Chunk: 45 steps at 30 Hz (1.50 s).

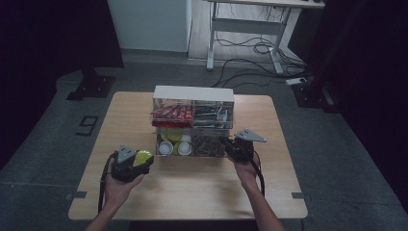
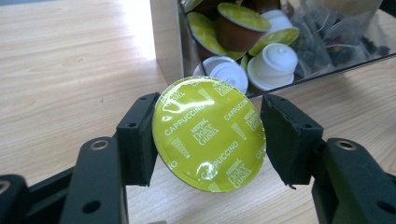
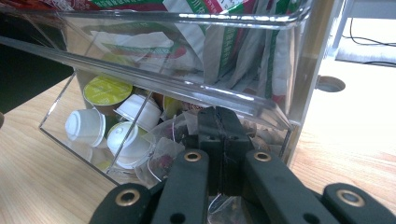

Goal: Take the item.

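The left tool grips a green-lidded coffee capsule between its jaws, just short of the clear organizer on the table; whether it is going in or out is unclear. The right tool is closed at the tea-bag compartment, its catch hidden, possibly a tea bag.
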Tool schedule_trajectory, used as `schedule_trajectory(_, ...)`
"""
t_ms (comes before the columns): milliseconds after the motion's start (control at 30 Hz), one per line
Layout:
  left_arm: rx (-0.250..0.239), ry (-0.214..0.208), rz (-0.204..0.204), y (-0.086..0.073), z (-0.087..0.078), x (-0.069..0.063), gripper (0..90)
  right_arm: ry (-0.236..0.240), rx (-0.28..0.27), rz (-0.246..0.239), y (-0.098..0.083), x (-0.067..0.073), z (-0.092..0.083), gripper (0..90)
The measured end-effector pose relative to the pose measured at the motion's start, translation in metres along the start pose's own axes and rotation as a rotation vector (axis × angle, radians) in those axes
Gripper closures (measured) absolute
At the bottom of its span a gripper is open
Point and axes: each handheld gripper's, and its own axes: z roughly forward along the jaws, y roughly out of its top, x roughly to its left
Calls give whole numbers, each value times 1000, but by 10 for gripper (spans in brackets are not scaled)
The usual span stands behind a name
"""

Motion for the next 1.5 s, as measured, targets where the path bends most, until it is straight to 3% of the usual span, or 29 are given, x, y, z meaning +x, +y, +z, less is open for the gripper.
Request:
schedule_trajectory(600, 92, 41, -68, -32, 26, 23, 406, 0, 9, 2, -4, 1, 4, 888)
schedule_trajectory(1067, 155, 57, -86, -47, 43, 26, 403, 1, 19, -1, -7, 1, 6, 888)
schedule_trajectory(1267, 160, 51, -92, -48, 45, 27, 398, 0, 22, -3, -8, 1, 6, 888)
schedule_trajectory(1367, 182, 34, -98, -48, 47, 28, 347, 0, 22, -3, -8, 1, 6, 888)
schedule_trajectory(1500, 161, 29, -88, -47, 41, 27, 278, 0, 24, -3, -8, 1, 6, 888)
